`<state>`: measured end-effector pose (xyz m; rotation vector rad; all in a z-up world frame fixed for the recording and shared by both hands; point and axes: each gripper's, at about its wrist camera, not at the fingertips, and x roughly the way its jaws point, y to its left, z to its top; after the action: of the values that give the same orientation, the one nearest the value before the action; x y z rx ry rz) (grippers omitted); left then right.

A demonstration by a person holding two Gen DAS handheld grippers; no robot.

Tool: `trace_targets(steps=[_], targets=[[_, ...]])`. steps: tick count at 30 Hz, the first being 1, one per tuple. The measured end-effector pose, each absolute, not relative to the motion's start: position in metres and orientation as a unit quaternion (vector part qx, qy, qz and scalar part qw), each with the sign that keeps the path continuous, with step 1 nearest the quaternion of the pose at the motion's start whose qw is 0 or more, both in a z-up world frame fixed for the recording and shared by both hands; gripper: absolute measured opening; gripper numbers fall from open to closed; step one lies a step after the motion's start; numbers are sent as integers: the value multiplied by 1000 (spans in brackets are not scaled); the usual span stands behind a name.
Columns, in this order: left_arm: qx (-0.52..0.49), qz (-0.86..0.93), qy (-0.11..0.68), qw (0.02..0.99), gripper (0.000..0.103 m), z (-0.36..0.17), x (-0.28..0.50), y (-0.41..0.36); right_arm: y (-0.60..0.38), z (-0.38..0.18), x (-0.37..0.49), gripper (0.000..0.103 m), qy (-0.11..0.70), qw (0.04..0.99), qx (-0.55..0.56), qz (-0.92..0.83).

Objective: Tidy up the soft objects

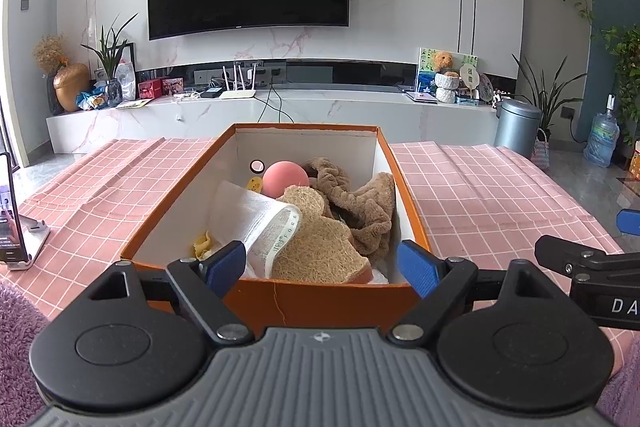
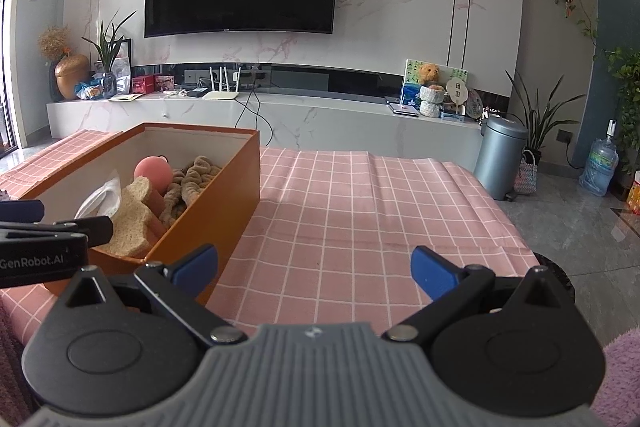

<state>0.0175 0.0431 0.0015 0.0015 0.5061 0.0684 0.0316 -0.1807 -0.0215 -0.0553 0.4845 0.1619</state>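
An orange cardboard box (image 1: 320,297) stands on the pink checked tablecloth (image 1: 480,187). In it lie a tan loofah pad (image 1: 316,247), a white mesh cloth (image 1: 252,215), a brown plush fabric (image 1: 360,207), a pink ball (image 1: 285,179) and a yellow scrap (image 1: 203,243). My left gripper (image 1: 320,265) is open and empty, just before the box's near wall. My right gripper (image 2: 314,267) is open and empty over bare cloth, right of the box (image 2: 216,203). The loofah pad (image 2: 132,227) and ball (image 2: 153,169) show there too.
A phone on a stand (image 1: 12,219) is at the table's left edge. The right gripper's body (image 1: 592,267) shows at the right of the left view. A purple fuzzy rug (image 2: 624,379) lies near. A TV console (image 1: 280,115), a grey bin (image 2: 502,155) and a water jug (image 2: 600,167) stand beyond.
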Motion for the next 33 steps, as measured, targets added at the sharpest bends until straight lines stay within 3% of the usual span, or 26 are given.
trace_targets(steps=[33], targets=[[1, 30, 255, 967, 101, -1, 17, 40, -181, -22, 32, 101, 241, 967, -26, 80]])
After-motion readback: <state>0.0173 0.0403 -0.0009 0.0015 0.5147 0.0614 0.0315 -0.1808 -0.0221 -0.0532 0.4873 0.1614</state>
